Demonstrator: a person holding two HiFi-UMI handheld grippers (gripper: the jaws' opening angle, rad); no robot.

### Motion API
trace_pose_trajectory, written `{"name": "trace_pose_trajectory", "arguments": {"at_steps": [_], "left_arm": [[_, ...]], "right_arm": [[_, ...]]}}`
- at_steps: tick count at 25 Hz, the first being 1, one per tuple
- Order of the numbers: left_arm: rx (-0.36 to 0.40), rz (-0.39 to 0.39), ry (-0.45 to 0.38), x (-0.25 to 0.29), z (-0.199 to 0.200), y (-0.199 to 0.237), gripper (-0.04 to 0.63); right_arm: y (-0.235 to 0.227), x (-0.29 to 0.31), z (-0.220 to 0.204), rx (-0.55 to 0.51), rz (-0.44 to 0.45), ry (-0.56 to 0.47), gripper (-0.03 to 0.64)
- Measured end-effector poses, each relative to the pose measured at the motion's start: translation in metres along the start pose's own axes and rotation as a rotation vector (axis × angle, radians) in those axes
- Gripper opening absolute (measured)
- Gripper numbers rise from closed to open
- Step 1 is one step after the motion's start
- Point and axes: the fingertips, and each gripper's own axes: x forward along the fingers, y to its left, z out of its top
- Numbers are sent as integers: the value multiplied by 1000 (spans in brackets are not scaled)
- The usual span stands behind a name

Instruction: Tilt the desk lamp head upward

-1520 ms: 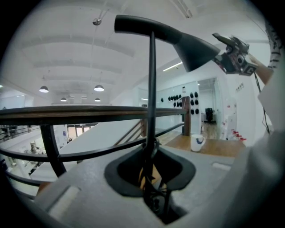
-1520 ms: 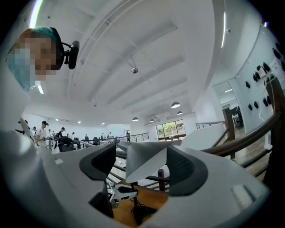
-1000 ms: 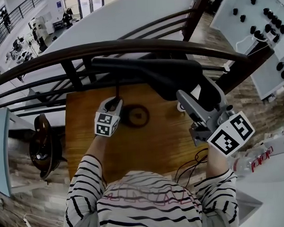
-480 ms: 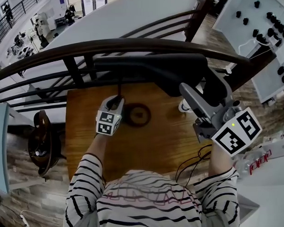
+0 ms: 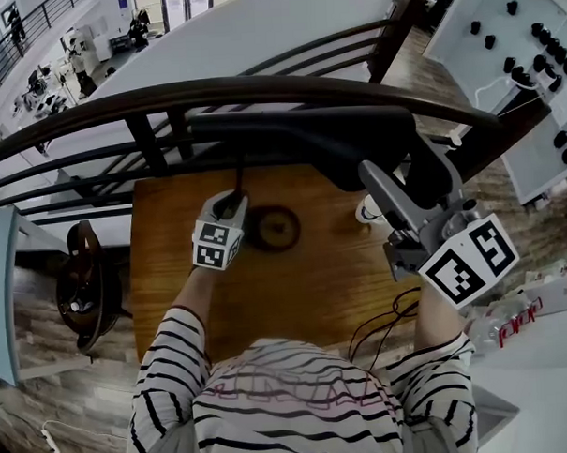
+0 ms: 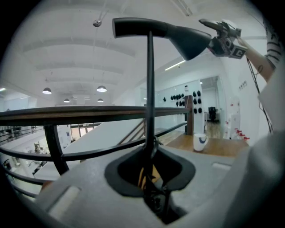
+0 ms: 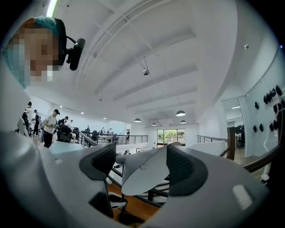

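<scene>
A black desk lamp stands on the wooden table [image 5: 296,295], its round base [image 5: 276,229] near the middle. In the left gripper view the thin upright stem [image 6: 150,89] runs between the jaws of my left gripper [image 6: 149,178], which is shut on it low down. The left gripper [image 5: 234,202] sits just left of the base. The lamp head [image 5: 355,147] hangs at the right end of the level arm [image 5: 260,128]. My right gripper [image 5: 371,179] reaches up to it. Its jaws [image 7: 142,169] close on the pale shade [image 7: 147,176]. That gripper [image 6: 222,38] shows beside the head [image 6: 187,40].
A white mug [image 5: 367,211] stands on the table under the lamp head. A dark curved railing [image 5: 259,89] runs along the table's far edge, with a drop beyond it. A thin black cable [image 5: 382,329] trails off the near right corner. A white panel with black knobs [image 5: 519,32] is at the right.
The head view has shifted a little. My right gripper has moved slightly and its marker cube has rolled a touch. The left gripper and the lamp stem stay where they were.
</scene>
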Motion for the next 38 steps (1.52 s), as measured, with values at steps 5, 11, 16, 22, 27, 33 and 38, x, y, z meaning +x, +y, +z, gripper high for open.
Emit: {"name": "trace_pose_trajectory", "arguments": {"at_steps": [5,11,16,22,27,33,38], "left_arm": [[1,-2,6,2,0,-5,71],[1,-14,17,1,-1,-6,72],[-8,2,33,-3,0,-8,83],[-11,34,18,-23,7,-19,106],[-27,68,-11,-43,14,-36,104],[-32,101,-54,-70,24,-63,94],[-56,143,-99,-91,34,-89,95]], "right_arm": [[-7,-9,-4,15,-6,-17,357],[-4,-12,-5,30,-5,-60,359],[1,-21,-7,31,20,-70,357],[2,-42,-17,59,33,-51,357],[-2,-64,-36,107,51,-37,357],[-4,-82,-73,165,83,-2,357],[-2,-99,-102,220,127,23,353]]}}
